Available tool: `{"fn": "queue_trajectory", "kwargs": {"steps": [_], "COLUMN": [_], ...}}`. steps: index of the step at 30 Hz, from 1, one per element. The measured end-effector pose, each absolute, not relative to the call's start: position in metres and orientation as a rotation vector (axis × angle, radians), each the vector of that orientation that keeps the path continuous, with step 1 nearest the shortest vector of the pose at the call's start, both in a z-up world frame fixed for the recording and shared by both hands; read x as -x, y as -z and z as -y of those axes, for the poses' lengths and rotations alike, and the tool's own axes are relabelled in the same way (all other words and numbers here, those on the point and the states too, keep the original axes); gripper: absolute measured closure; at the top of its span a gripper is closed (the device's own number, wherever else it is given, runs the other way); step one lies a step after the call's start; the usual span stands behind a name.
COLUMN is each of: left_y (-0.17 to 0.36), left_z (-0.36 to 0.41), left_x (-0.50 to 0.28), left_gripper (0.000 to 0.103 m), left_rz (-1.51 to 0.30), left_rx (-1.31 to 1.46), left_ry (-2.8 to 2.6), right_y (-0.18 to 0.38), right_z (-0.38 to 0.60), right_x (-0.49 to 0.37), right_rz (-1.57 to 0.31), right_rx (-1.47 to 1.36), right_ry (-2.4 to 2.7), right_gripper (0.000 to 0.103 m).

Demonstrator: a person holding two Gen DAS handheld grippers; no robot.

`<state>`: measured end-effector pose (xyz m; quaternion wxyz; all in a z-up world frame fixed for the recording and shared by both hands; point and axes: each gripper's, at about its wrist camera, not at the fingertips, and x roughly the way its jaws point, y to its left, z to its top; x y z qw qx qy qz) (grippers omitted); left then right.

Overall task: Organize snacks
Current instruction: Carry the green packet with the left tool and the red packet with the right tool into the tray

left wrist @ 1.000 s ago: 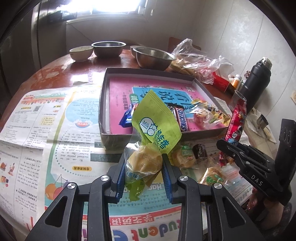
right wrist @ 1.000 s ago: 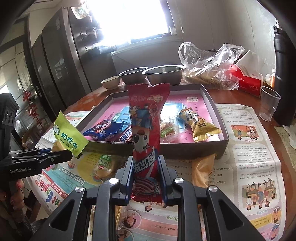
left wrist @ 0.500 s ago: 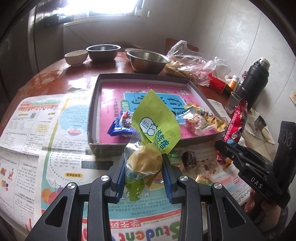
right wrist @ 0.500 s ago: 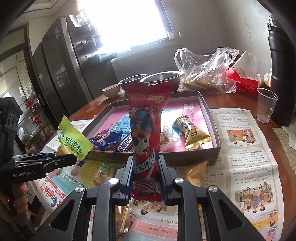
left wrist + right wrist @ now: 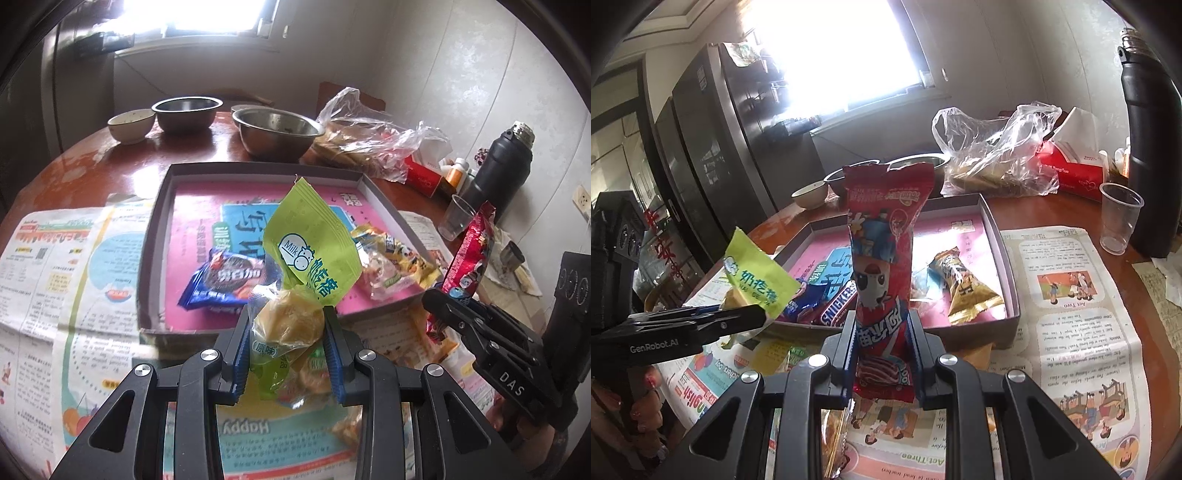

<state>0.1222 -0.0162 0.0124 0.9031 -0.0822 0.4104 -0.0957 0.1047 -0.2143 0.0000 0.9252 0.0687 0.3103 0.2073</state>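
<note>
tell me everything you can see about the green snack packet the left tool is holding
The green plastic snack packet has an opaque lime-green top printed with a white cartoon cow, the word Milk and teal Chinese characters, and a crimped upper edge. Its lower part is clear film showing a pale yellow pastry inside. It stands roughly upright, top leaning right, lifted above the newspaper at the near wall of the shallow grey cardboard tray. The left tool is shut on its clear lower half, blue pads pressing both sides. Nothing else touches it.
</note>
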Motion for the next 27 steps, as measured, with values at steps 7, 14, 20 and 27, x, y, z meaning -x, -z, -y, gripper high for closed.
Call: {"fn": "queue_trajectory", "kwargs": {"steps": [7,14,20,27], "left_y": [-0.009,-0.002,0.004,0.012], "left_z": [0.024,0.030,0.033,0.032], "left_x": [-0.142,-0.157,-0.165,-0.167], "left_gripper": [0.067,0.067,0.067,0.067], "left_rz": [-0.851,-0.863,-0.870,-0.874], "left_rx": [0.177,0.175,0.177,0.173], "left_ry": [0.220,0.223,0.218,0.213], "right_y": [-0.004,-0.007,-0.008,-0.013], "right_z": [0.216,0.220,0.221,0.227], "right_x": [-0.119,-0.130,-0.137,-0.152], "right_rz": [-0.627,-0.623,-0.624,-0.610], "right_rx": [-0.142,-0.153,-0.153,-0.145], "right_ry": [-0.401,-0.386,-0.374,-0.337], "right_gripper": [0.078,0.078,0.078,0.078]}}
